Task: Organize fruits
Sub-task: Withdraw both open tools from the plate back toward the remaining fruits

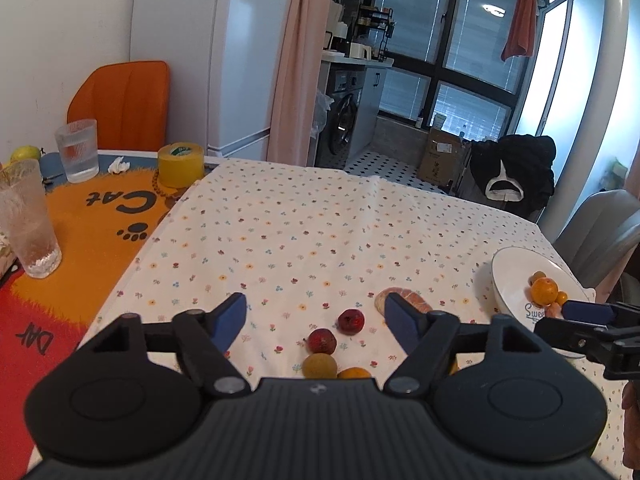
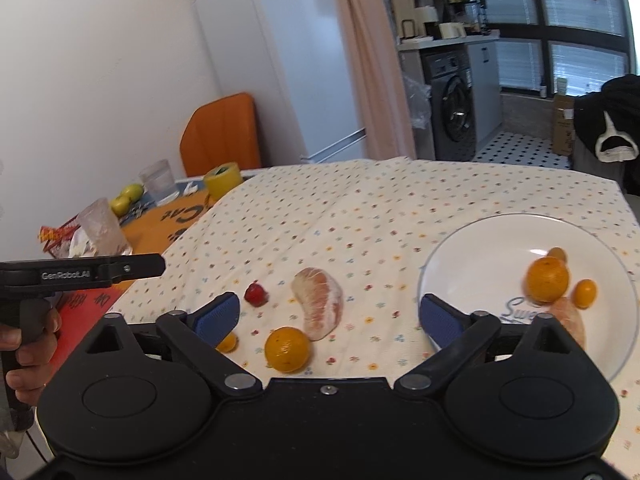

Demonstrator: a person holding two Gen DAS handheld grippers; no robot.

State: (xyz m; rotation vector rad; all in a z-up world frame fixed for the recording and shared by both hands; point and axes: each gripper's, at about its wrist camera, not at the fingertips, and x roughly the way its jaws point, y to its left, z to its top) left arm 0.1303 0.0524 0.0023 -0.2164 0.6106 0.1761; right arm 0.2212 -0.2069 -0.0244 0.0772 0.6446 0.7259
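Observation:
My left gripper (image 1: 316, 316) stands open, low over the floral tablecloth. Just beyond it lie two red fruits (image 1: 351, 321) (image 1: 322, 340), a yellow-brown round fruit (image 1: 319, 365) and part of an orange (image 1: 354, 373). My right gripper (image 2: 328, 316) is open too, with nothing between its fingers. In front of it lie an orange (image 2: 287, 349), a peeled citrus segment (image 2: 320, 308), a red fruit (image 2: 256, 294) and a small kumquat (image 2: 227, 342). The white plate (image 2: 480, 248) on the right holds an orange (image 2: 547, 279), kumquats (image 2: 585, 293) and another peeled segment (image 2: 570, 318).
On the orange cat mat (image 1: 92, 232) at the left stand two glasses (image 1: 78, 150) (image 1: 26, 220) and a yellow tape roll (image 1: 179, 165). Yellow-green fruits (image 2: 127, 197) lie at the far left. An orange chair (image 1: 124, 104) stands behind the table. A hand (image 2: 28, 352) holds the left gripper's handle.

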